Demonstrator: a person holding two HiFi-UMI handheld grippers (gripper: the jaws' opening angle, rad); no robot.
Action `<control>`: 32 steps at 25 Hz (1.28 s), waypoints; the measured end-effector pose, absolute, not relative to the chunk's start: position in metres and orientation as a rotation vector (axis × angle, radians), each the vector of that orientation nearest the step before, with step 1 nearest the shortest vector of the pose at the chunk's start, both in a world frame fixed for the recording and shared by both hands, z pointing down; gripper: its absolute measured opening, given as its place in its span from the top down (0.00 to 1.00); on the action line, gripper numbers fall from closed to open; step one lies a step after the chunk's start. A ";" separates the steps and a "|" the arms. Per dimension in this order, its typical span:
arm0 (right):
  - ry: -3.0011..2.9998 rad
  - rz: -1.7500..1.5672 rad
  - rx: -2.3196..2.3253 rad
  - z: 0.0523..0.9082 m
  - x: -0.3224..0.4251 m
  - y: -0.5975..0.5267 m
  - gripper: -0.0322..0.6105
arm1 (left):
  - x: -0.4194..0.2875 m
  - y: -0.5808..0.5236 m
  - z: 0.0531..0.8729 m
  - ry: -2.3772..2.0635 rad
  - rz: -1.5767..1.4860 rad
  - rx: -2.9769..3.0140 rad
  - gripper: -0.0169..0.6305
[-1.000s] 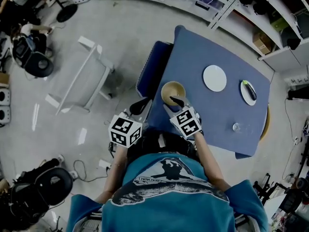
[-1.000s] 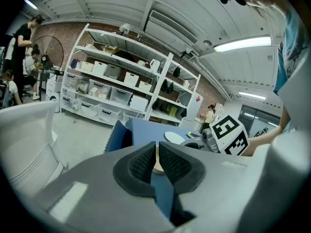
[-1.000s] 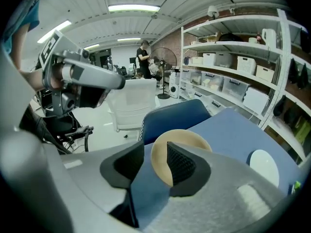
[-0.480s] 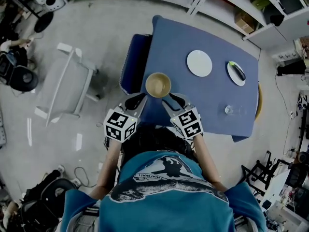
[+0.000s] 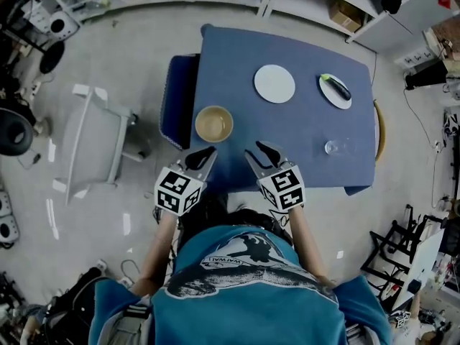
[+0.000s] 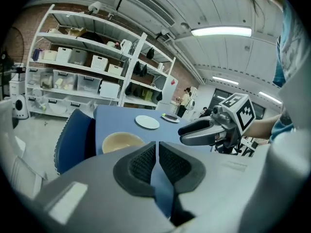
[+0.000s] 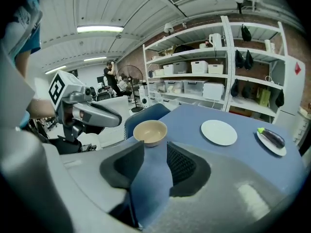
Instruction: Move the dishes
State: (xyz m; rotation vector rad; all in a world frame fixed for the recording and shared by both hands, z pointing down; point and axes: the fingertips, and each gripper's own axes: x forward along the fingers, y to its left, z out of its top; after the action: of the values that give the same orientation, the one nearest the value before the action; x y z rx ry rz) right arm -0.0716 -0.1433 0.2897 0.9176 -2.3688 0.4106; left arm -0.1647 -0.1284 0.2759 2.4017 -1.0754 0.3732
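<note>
A tan bowl (image 5: 214, 123) (image 7: 150, 132) (image 6: 121, 141) stands empty near the left edge of the blue table (image 5: 302, 131). Farther along lie an empty white plate (image 5: 274, 83) (image 7: 219, 132) and a plate with a dark vegetable (image 5: 336, 90) (image 7: 272, 141). My right gripper (image 5: 262, 153) (image 7: 154, 152) hovers over the table's near edge, a little short of the bowl, open with nothing between its pads. My left gripper (image 5: 201, 157) (image 6: 157, 147) hangs just below the bowl, its pads nearly touching and holding nothing.
A blue chair (image 5: 178, 99) is pushed against the table's left side, close to the bowl. A clear glass (image 5: 332, 147) stands near the table's right front. A white frame (image 5: 97, 139) stands on the floor at the left. Shelves line the far wall.
My right gripper has pulled back from the bowl, where its tip reached in a second ago, toward the table's near edge. The left gripper has swung in beside it. The bowl stays on the table.
</note>
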 end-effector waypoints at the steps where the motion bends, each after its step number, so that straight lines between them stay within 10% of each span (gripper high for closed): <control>1: -2.370 0.415 0.929 0.290 -0.065 -0.141 0.72 | -0.157 -0.127 0.274 -1.068 0.373 2.411 0.92; 32: -2.543 0.510 1.098 0.268 0.052 0.013 0.87 | -0.005 0.025 0.230 -0.991 0.386 2.530 0.92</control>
State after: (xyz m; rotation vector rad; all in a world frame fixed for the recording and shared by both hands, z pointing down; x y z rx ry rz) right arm 0.0524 0.0128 0.2684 1.0975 -2.5434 0.5103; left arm -0.0049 0.0249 0.2301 2.5296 -0.9909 0.3865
